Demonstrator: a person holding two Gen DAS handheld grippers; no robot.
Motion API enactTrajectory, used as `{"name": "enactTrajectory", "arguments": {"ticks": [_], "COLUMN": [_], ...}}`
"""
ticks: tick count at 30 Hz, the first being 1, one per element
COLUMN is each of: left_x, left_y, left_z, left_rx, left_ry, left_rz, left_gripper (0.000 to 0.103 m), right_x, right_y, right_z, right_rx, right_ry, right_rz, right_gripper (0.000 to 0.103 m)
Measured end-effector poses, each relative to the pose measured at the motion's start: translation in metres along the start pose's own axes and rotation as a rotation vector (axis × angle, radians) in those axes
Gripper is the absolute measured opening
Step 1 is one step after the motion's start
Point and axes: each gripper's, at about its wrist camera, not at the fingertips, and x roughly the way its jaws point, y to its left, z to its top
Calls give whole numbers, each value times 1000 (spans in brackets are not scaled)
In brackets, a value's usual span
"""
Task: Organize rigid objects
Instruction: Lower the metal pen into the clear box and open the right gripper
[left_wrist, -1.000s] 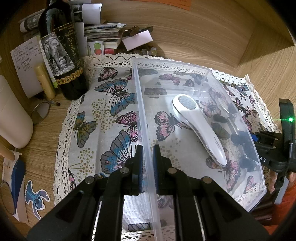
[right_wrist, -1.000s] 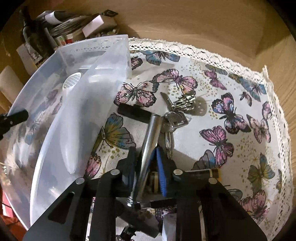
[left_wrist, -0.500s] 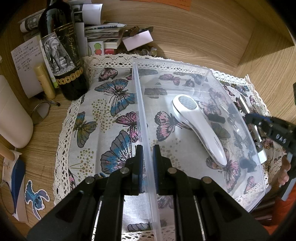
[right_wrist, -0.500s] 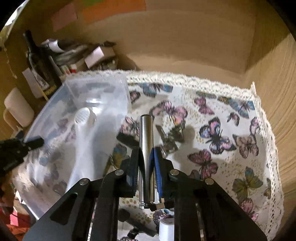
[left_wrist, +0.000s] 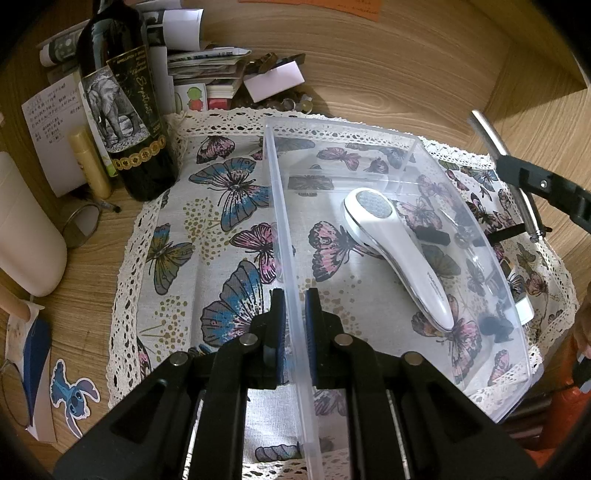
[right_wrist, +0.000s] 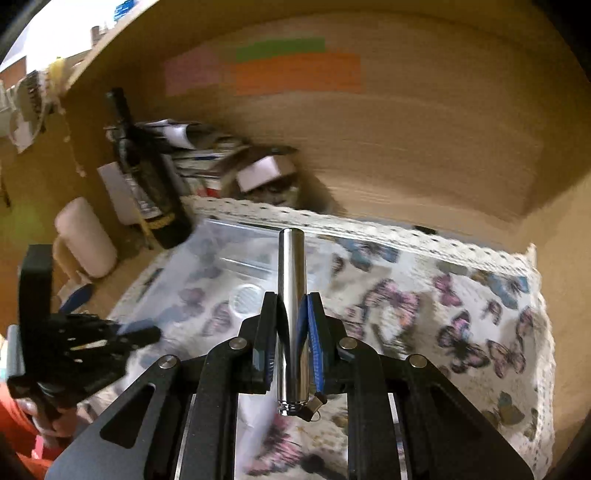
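Observation:
A clear plastic bin (left_wrist: 495, 266) stands on a butterfly-print cloth (left_wrist: 207, 236). My left gripper (left_wrist: 294, 295) is shut on the bin's left wall. Inside the bin lies a white handheld device (left_wrist: 402, 251) with a round mesh head. My right gripper (right_wrist: 291, 299) is shut on a shiny metal cylinder (right_wrist: 291, 280), held up in the air above the cloth to the right of the bin (right_wrist: 221, 273). In the left wrist view that cylinder (left_wrist: 491, 140) and the black right gripper (left_wrist: 511, 162) show at the right edge, above the bin's right wall. Small dark items lie blurred beyond that wall.
A dark wine bottle (left_wrist: 122, 110) with an elephant label, a gold tube (left_wrist: 90, 162), papers and boxes (left_wrist: 207, 74) crowd the back left corner. A cream cylinder (left_wrist: 22, 236) stands at the left. Wooden walls (right_wrist: 406, 147) close off the back and right. A blue cartoon sticker (left_wrist: 74, 395) lies front left.
My right gripper has lifted the metal cylinder off the cloth and raised it, tilting upward; the keys and dark items stay below. The left gripper and bin have not moved.

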Motion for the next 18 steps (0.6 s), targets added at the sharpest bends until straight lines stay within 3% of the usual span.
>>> {"name": "enactTrajectory", "arguments": {"ticks": [11, 18], "left_x": [-1, -1], "left_y": [-1, -1], "left_z": [2, 2], "left_rx": [0, 1], "left_ry": [-2, -4], "left_rz": [-2, -3], "left_gripper": [11, 11], "right_x": [35, 62], "right_y": [45, 56], "right_z": [2, -6], "right_rx": [-106, -136], "right_ry": [97, 216], "right_rz": [97, 117], "right_gripper": [14, 14]}}
